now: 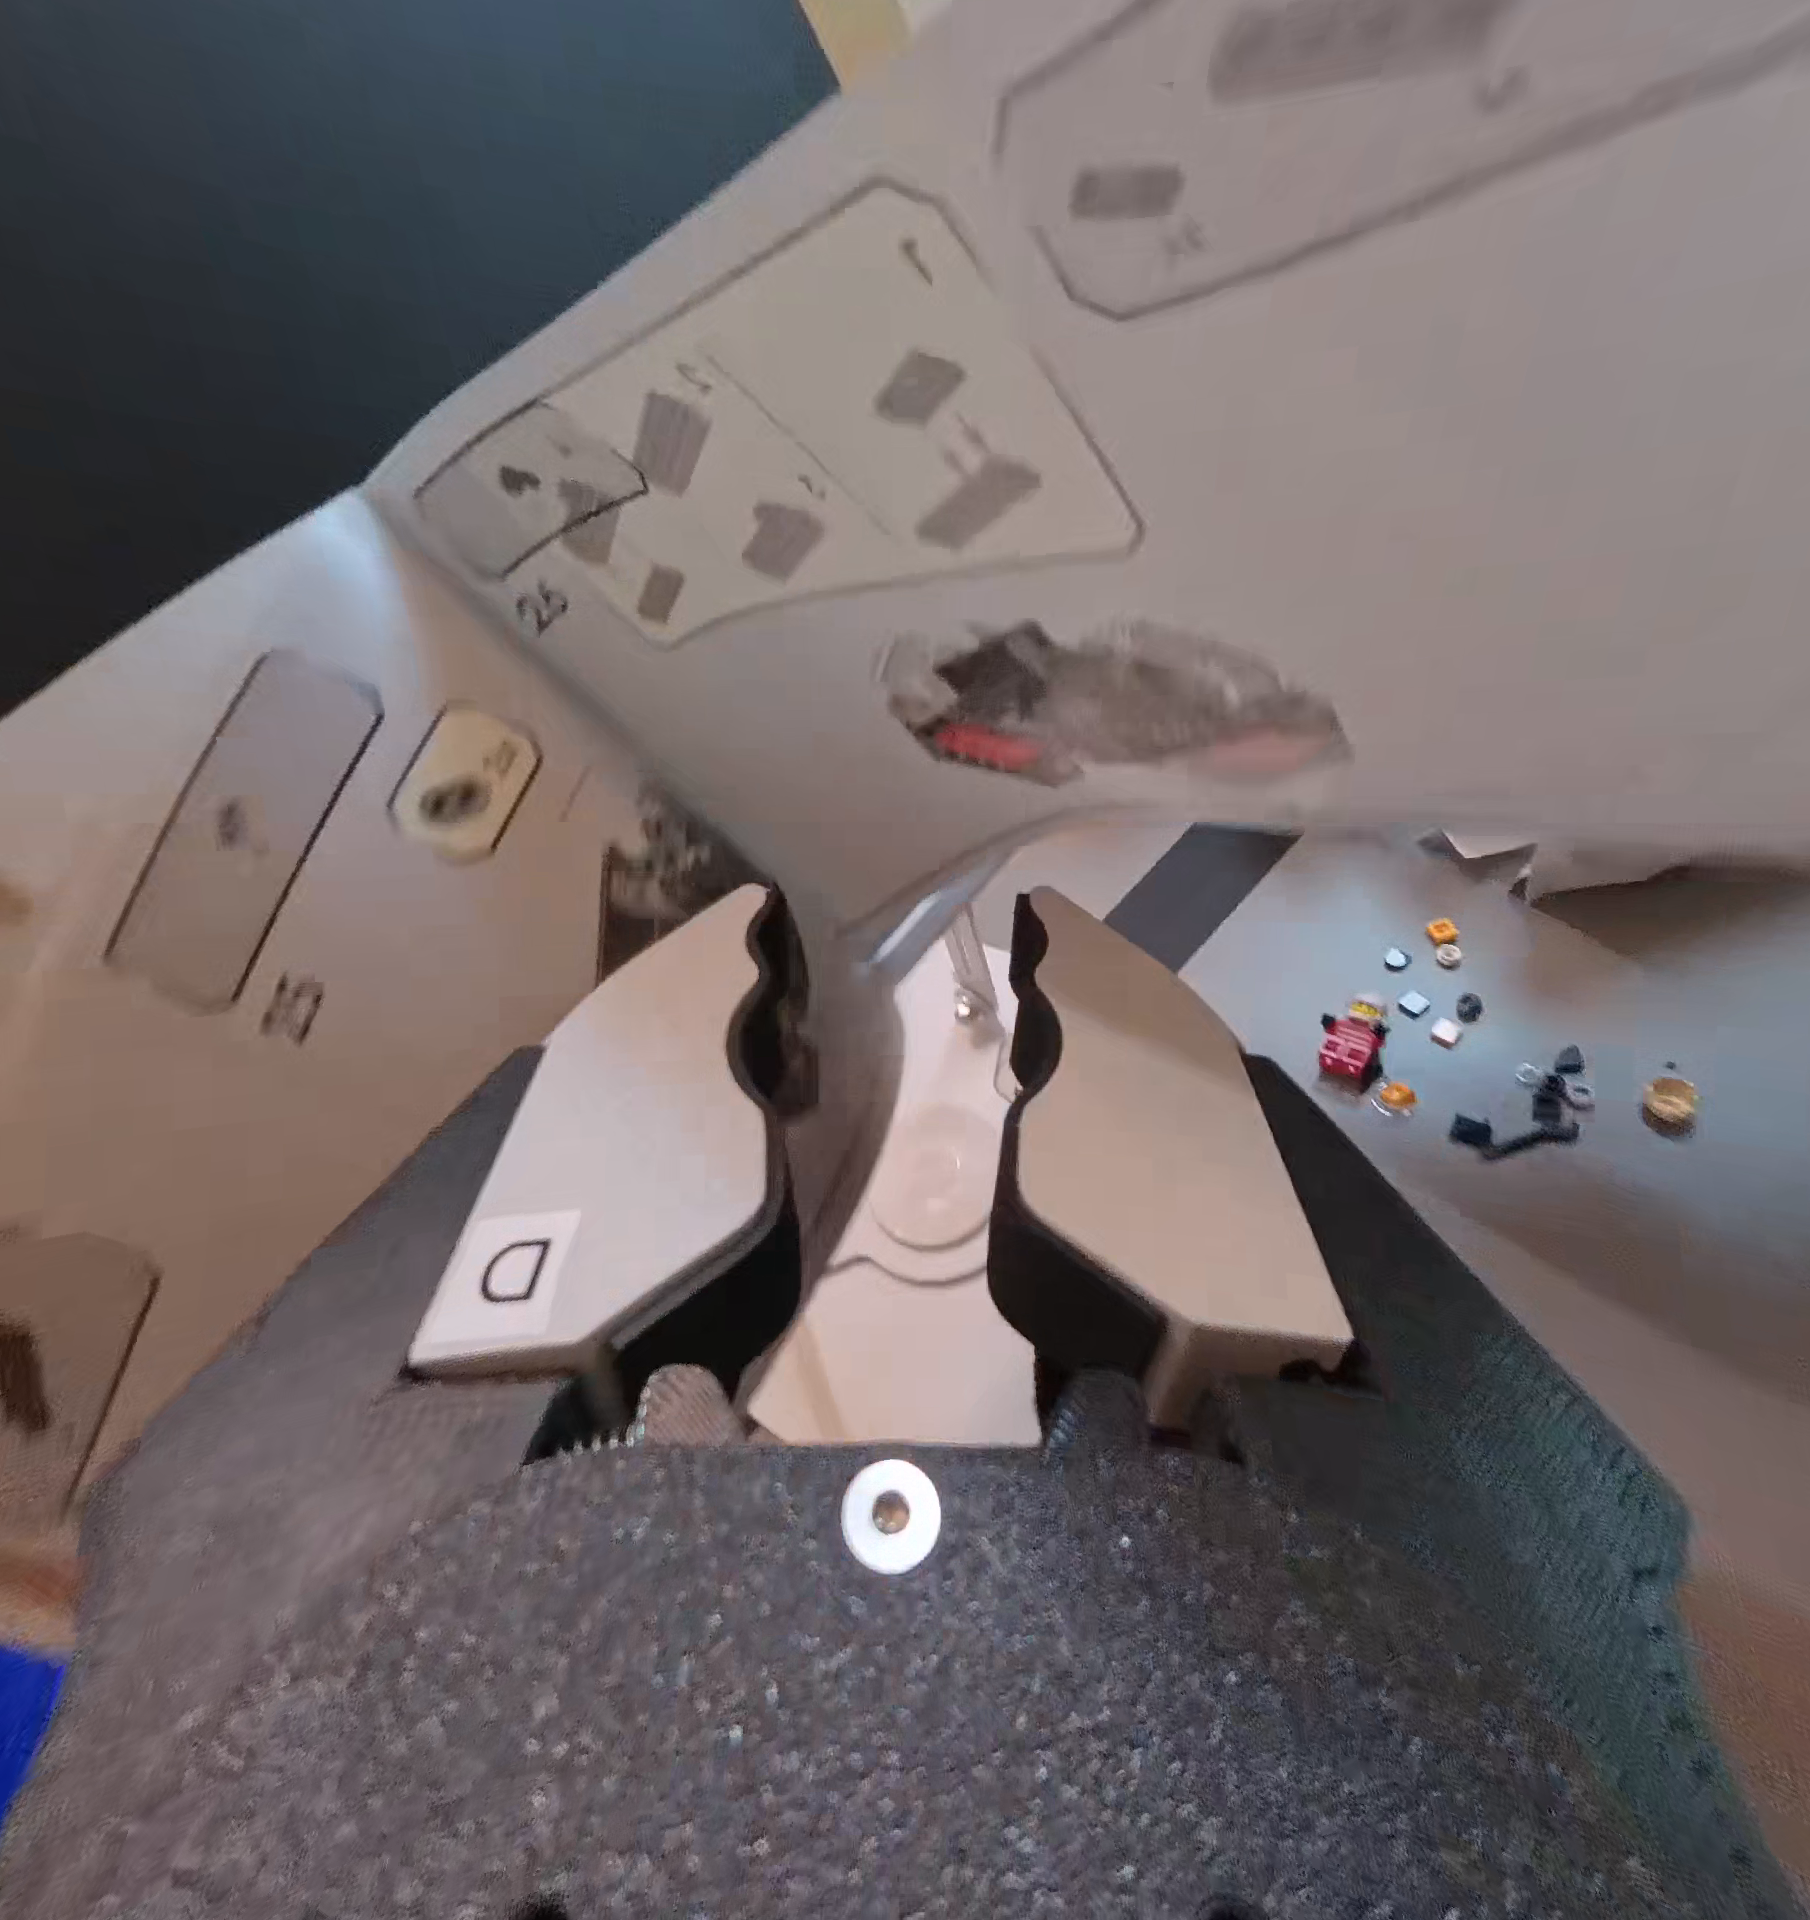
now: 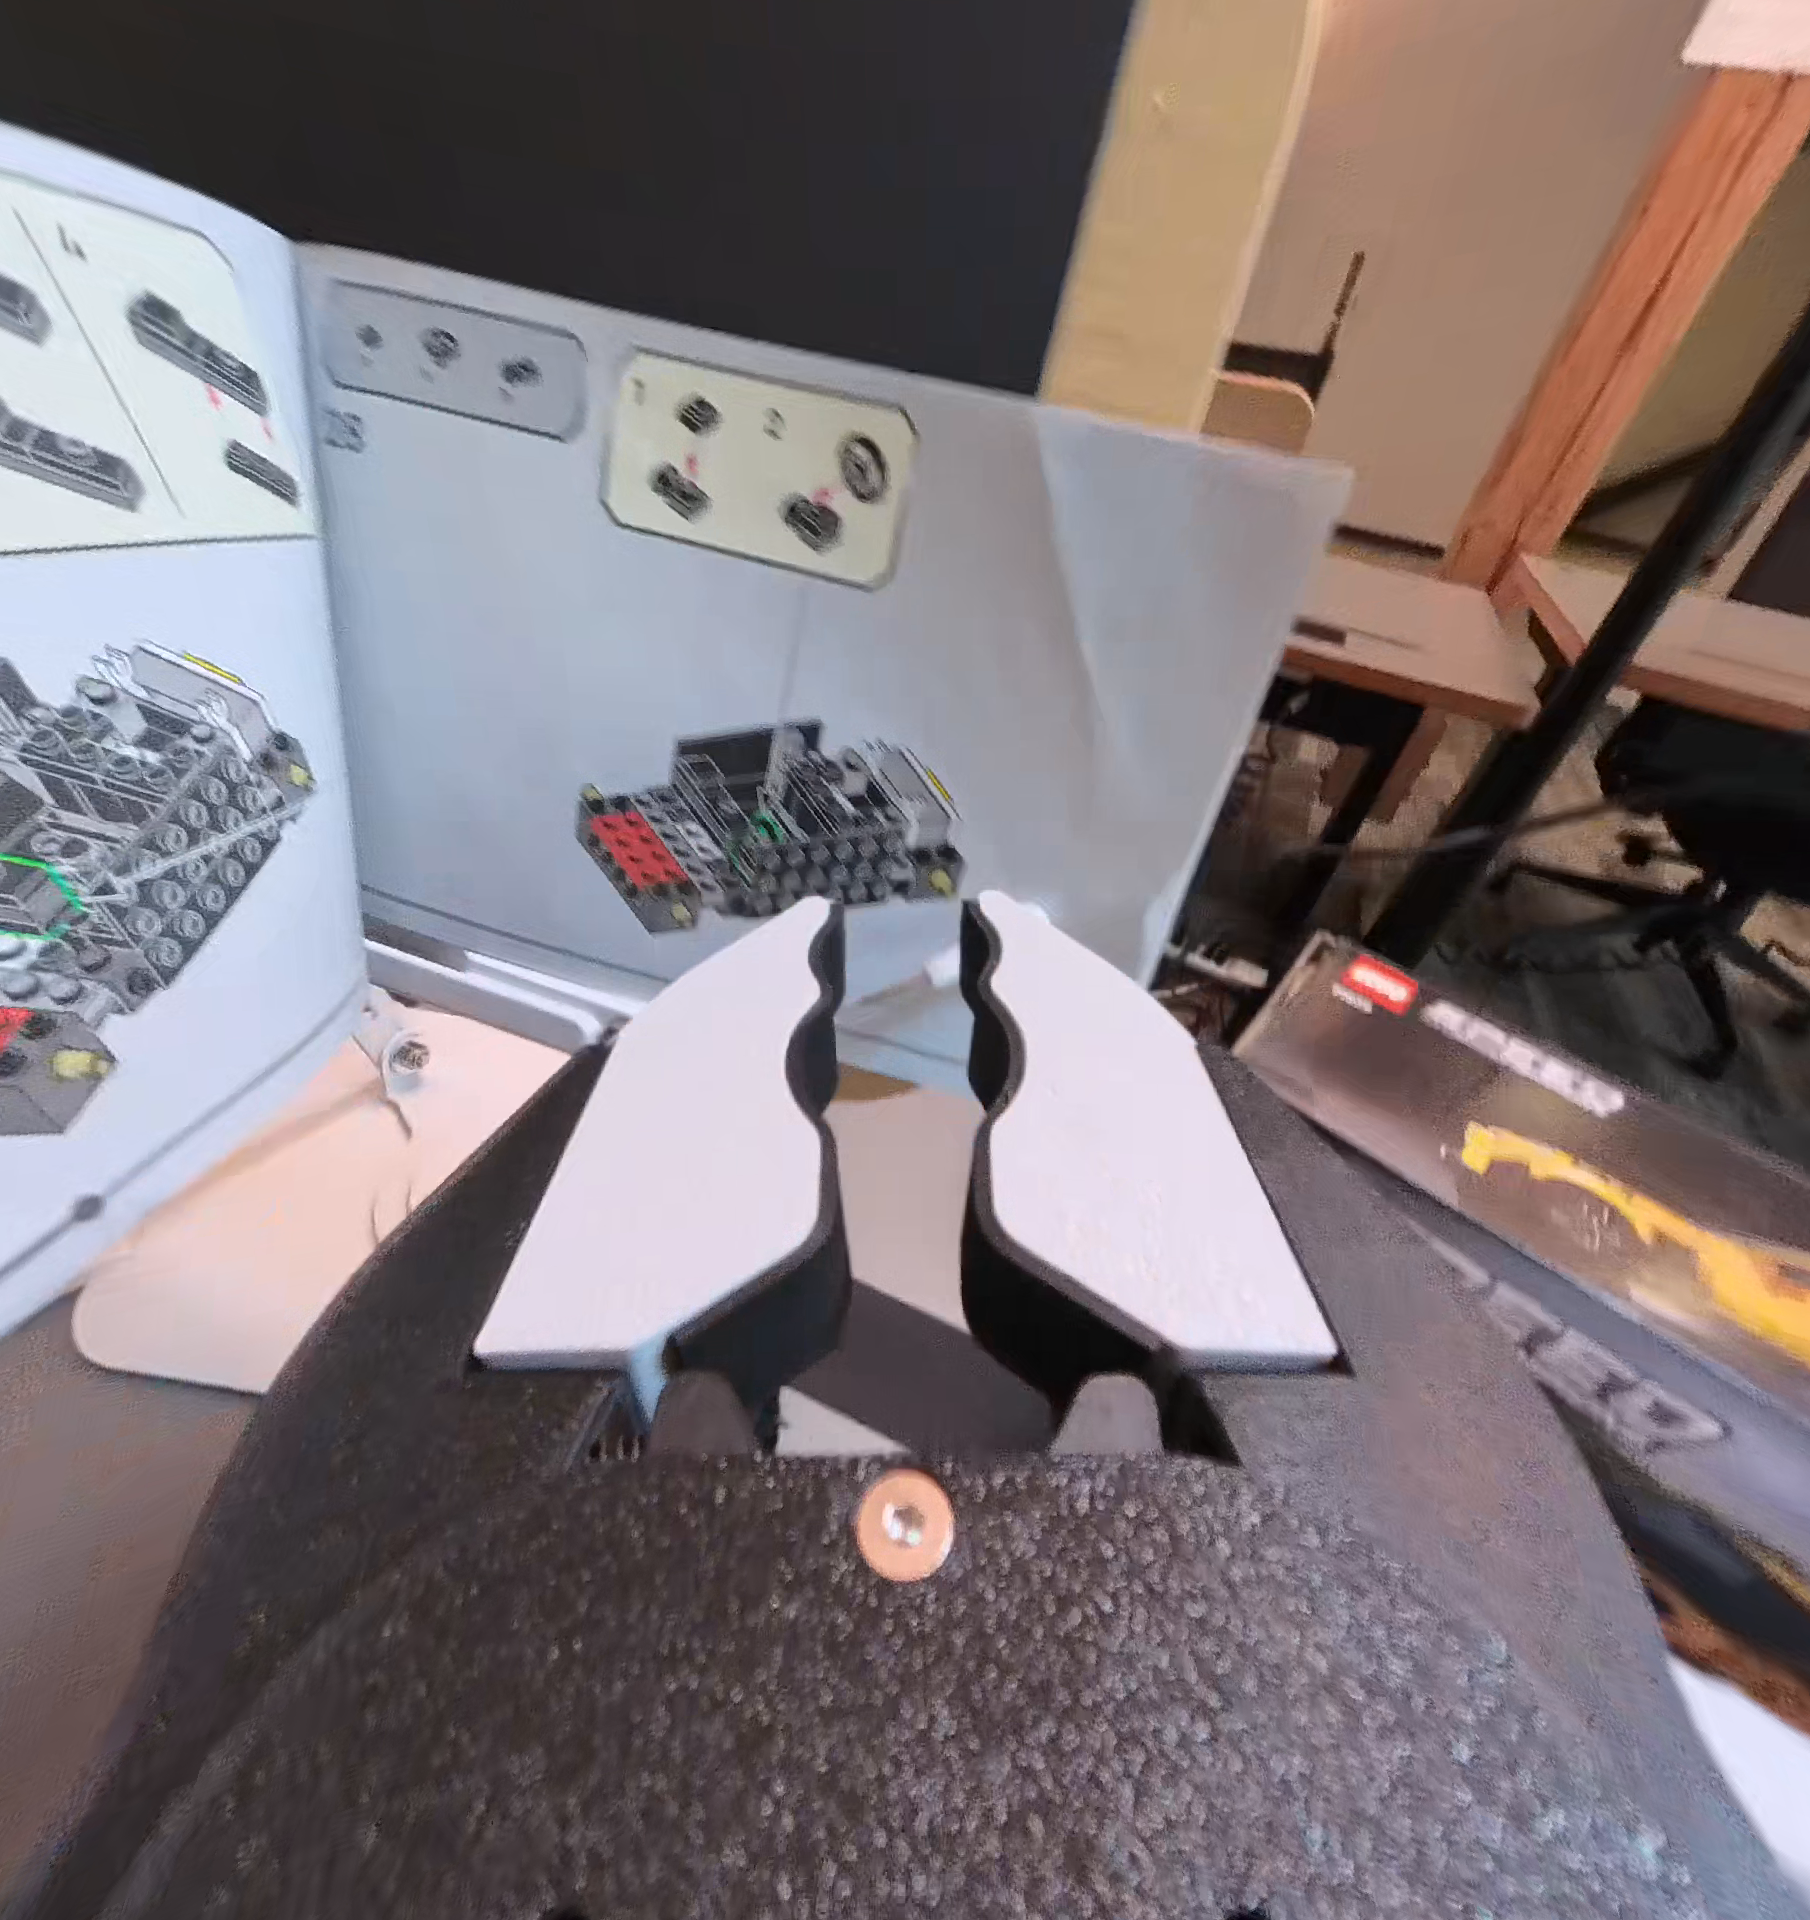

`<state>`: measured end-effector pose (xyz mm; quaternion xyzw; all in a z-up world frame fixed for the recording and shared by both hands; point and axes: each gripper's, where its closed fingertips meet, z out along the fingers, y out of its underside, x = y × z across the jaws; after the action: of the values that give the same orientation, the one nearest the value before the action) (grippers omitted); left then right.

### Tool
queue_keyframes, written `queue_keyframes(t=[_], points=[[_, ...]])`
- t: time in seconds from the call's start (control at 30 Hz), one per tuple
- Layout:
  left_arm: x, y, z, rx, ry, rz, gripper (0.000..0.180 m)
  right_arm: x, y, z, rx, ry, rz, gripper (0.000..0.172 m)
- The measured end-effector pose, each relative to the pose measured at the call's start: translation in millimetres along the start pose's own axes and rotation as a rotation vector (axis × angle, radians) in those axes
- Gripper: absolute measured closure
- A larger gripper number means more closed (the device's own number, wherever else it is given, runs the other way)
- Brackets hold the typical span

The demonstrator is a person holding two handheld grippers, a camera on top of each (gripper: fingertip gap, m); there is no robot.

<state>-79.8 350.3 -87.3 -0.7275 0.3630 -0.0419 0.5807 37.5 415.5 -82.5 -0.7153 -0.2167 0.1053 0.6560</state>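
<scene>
An open instruction booklet (image 1: 984,468) stands on a white holder (image 1: 922,1049), blurred and tilted in the left wrist view. My left gripper (image 1: 901,899) is open right under it. The lower edge of a curling page (image 1: 849,997) runs down between the fingers, next to the left pad, and the right pad stands apart from it. In the right wrist view the booklet (image 2: 672,644) shows printed pictures of a dark brick model. My right gripper (image 2: 901,909) is open and empty, just in front of the lower part of the right-hand page.
Small loose bricks (image 1: 1452,1029) and a red minifigure (image 1: 1353,1044) lie on the grey table (image 1: 1659,1247) to the right. A black box with a yellow car picture (image 2: 1555,1174) lies right of the booklet. A black office chair (image 2: 1732,831) and wooden tables (image 2: 1400,655) stand beyond. The left gripper's tips are roughly 15 cm from the right gripper's. Both grippers' tips are roughly 20 cm from the red minifigure (image 1: 1353,1044).
</scene>
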Motion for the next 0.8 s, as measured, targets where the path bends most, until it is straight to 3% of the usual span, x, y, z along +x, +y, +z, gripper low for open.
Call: queue_keyframes(t=[0.2,0.37,0.47,0.67,0.8], points=[[-7,-22,41,-0.071,-0.095,0.154,0.156,-3,24,4,-0.032,-0.034,0.170,0.144],[-8,-35,59,-0.124,-0.143,0.224,0.176,-2,23,14,0.016,-0.038,0.330,0.155],[-12,-40,65,-0.139,-0.168,0.241,0.180,-6,28,11,0.089,-0.119,0.555,0.164],[-15,-41,76,-0.178,-0.189,0.244,0.180,-11,57,8,0.207,-0.226,1.063,0.164],[-17,-40,80,-0.193,-0.202,0.248,0.180,-18,71,11,0.270,-0.285,1.257,0.164]])
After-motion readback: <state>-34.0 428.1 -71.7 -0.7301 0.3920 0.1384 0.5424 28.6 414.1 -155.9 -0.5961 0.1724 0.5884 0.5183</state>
